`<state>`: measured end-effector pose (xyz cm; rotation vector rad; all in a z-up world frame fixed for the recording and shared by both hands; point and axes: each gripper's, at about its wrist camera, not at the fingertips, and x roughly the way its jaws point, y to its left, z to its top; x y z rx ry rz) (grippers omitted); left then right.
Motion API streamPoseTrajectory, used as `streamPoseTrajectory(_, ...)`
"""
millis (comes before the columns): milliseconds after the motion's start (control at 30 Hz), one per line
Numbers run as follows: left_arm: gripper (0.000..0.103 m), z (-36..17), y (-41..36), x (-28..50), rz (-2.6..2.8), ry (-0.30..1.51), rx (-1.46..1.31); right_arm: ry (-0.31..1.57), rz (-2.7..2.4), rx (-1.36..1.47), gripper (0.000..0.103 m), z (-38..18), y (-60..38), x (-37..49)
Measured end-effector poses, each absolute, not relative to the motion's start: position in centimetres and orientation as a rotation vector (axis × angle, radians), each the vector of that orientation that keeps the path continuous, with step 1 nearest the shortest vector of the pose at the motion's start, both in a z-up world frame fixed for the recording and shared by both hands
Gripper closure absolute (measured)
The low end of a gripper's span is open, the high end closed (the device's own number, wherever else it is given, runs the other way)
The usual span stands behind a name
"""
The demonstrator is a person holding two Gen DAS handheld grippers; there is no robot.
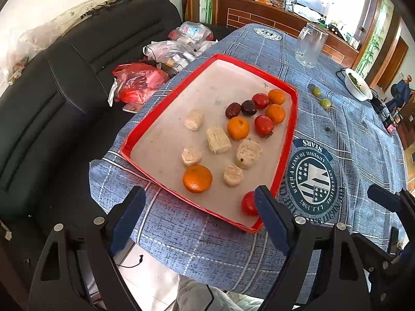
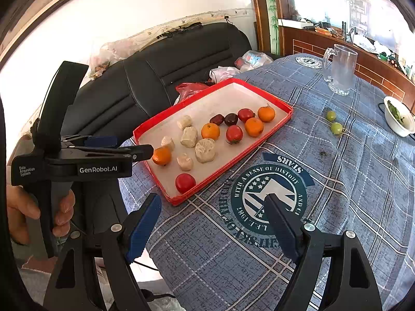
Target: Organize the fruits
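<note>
A red-rimmed tray (image 1: 168, 103) (image 2: 259, 92) lies on the blue checked tablecloth. It holds several oranges (image 1: 197, 178) (image 2: 161, 156), three red tomatoes (image 1: 248, 203) (image 2: 185, 183), two dark dates (image 1: 233, 110) (image 2: 217, 119) and several pale peeled chunks (image 1: 218, 140) (image 2: 205, 150). Two green grapes (image 1: 316, 91) (image 2: 336, 127) lie on the cloth to the right of the tray. My left gripper (image 1: 201, 191) (image 2: 132, 147) hovers open over the tray's near end, around nothing. My right gripper (image 2: 212, 200) is open above the cloth, near the tray's front corner, holding nothing.
A glass mug (image 1: 310, 46) (image 2: 341, 70) and a white bowl (image 1: 358, 85) (image 2: 399, 119) stand farther back on the table. A black sofa (image 1: 52, 103) with plastic bags (image 1: 140, 83) lies left of the table edge. A hand (image 2: 62, 207) holds the left gripper's handle.
</note>
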<state>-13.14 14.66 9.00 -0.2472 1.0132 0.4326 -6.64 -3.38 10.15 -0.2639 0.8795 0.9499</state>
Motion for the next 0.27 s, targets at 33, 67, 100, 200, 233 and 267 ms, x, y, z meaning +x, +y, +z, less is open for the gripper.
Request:
streamPoseTrajectory(33, 0.017, 9.04, 14.51, -13.14, 0.435, 1.011, -0.241, 0.879, 0.951, -0.262, 0.02, 10.15, -3.48, -6.61)
streamPoseTrajectory(67, 0.016, 9.06, 14.45, -13.11, 0.437, 1.011, -0.236, 0.88, 0.95, -0.26, 0.02, 10.15, -3.54, -6.57)
streamPoseTrajectory(100, 0.017, 9.06, 14.38, -13.07, 0.438, 1.01, -0.233, 0.882, 0.948, -0.257, 0.02, 10.13, -3.59, -6.53)
streamPoseTrajectory(200, 0.017, 8.89, 14.23, -12.86, 0.432, 1.011, -0.23, 0.892, 0.943, -0.237, 0.02, 9.97, -3.75, -6.29)
streamPoseTrajectory(233, 0.017, 8.72, 14.11, -12.7, 0.426, 1.016, -0.227, 0.899, 0.94, -0.226, 0.02, 9.88, -3.87, -6.14)
streamPoseTrajectory(267, 0.017, 8.51, 13.83, -12.43, 0.415, 1.023, -0.221, 0.908, 0.932, -0.214, 0.02, 9.74, -4.02, -5.91)
